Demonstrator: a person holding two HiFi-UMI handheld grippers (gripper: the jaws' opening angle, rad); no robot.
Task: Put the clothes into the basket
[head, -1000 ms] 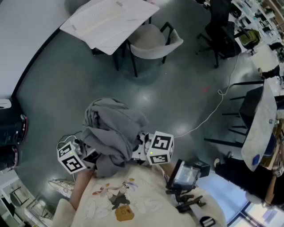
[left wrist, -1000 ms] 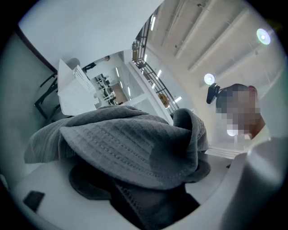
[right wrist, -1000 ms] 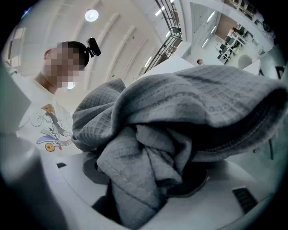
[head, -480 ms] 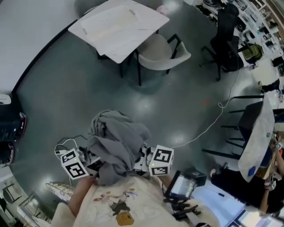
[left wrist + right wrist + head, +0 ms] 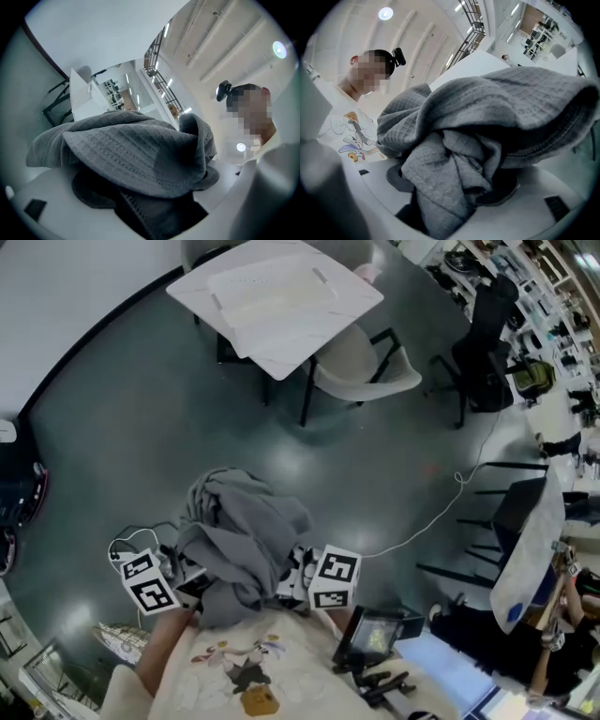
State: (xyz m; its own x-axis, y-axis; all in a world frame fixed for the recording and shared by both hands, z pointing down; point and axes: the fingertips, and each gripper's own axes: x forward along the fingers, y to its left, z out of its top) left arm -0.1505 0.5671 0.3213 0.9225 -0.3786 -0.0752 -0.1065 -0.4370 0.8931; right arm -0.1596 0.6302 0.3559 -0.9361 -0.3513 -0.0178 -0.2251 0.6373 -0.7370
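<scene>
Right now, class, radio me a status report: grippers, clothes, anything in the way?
Left gripper shut on grey garment. Right gripper shut on it too. Garment bunched, held above floor. No basket in view; table and chair ahead.

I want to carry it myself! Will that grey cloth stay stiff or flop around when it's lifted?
Probably floppy: the grey cloth bunches and droops in folds over the left tool and right tool. It likely won't slip easily, since its waffle-like weave looks rough where they pinch it.
</scene>
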